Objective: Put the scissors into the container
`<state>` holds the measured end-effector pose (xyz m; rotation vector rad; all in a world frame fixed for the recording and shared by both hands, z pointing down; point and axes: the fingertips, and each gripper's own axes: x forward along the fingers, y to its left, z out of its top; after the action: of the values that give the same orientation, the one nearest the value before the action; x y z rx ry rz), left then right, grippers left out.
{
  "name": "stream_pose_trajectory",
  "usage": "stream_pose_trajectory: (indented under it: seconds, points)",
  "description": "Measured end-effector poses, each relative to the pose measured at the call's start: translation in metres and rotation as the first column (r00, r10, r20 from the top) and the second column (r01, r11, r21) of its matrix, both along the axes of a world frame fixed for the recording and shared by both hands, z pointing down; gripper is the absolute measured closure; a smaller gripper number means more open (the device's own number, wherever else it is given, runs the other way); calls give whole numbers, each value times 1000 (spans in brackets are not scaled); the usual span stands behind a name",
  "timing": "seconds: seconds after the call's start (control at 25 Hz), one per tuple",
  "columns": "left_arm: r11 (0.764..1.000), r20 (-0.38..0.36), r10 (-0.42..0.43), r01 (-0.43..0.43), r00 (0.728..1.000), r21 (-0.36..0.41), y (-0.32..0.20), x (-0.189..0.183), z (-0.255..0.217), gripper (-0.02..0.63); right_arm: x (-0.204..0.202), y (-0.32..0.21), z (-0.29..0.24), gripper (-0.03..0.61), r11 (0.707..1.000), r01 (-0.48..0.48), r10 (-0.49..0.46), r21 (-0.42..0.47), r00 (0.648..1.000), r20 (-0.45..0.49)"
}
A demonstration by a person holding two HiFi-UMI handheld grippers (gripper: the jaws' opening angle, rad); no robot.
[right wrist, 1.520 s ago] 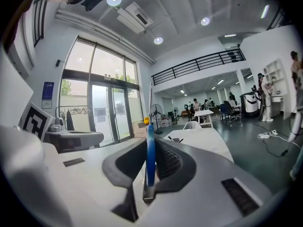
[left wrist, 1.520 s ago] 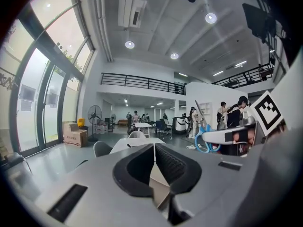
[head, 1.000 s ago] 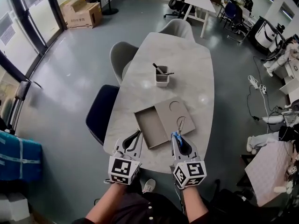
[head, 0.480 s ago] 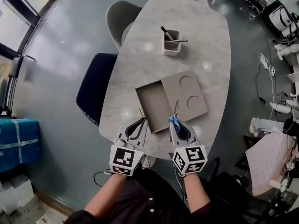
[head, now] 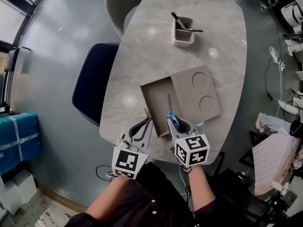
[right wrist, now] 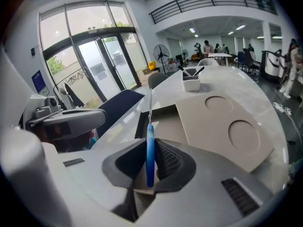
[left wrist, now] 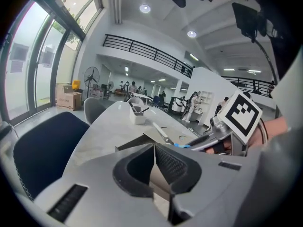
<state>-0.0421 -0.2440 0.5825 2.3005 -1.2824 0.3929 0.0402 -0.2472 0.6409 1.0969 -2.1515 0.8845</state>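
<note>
Blue-handled scissors [head: 171, 116] are pinched by the handle in my right gripper [head: 176, 125], blades pointing away over the right side of an open grey box [head: 154, 100]. In the right gripper view the blue handle [right wrist: 150, 148] stands on edge between the pads [right wrist: 166, 162] and the blade reaches out over the box [right wrist: 165, 129]. My left gripper [head: 142, 129] hovers shut and empty at the table's near edge, just left of the box. A white pen cup [head: 182, 33] with pens in it stands far up the table.
A grey lid with two round recesses [head: 202, 94] lies against the box's right side. The marble table [head: 142, 65] narrows toward me. A dark blue chair [head: 94, 86] is tucked in at the left and a grey chair [head: 118, 4] stands further up.
The right gripper has carried the scissors left, from over the lid to over the box's right side. The head view has tipped further down. The left gripper has stayed shut near the table edge.
</note>
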Motion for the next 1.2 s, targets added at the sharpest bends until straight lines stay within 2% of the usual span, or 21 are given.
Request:
stream_pose_trajectory:
  seconds: [0.16,0.36,0.6,1.0,1.2]
  points:
    - [1000,-2,8,-8,1000,-25,-8,-4,15,592,-15,-4,25,532,991,62,-63,-117,998,-8]
    - [999,-5,7,-7,1000,-44,-15,-9,26,592,-23,-4,46,534,971,58,-59,-231,998,4]
    - [998,-8,10,-11,1000,-64,-17,-10,34,592,-31,-5,57,534,960,38,-30,-277,999,33]
    - [997,-6,11,-11,1000,-74,-16,-14,35,592,-38,-8,66,532,954,51,-59,-296,998,-18]
    - [997,-6,6,-7,1000,-76,-17,-17,38,592,-41,-10,68,530,947,38,-39,-318,999,4]
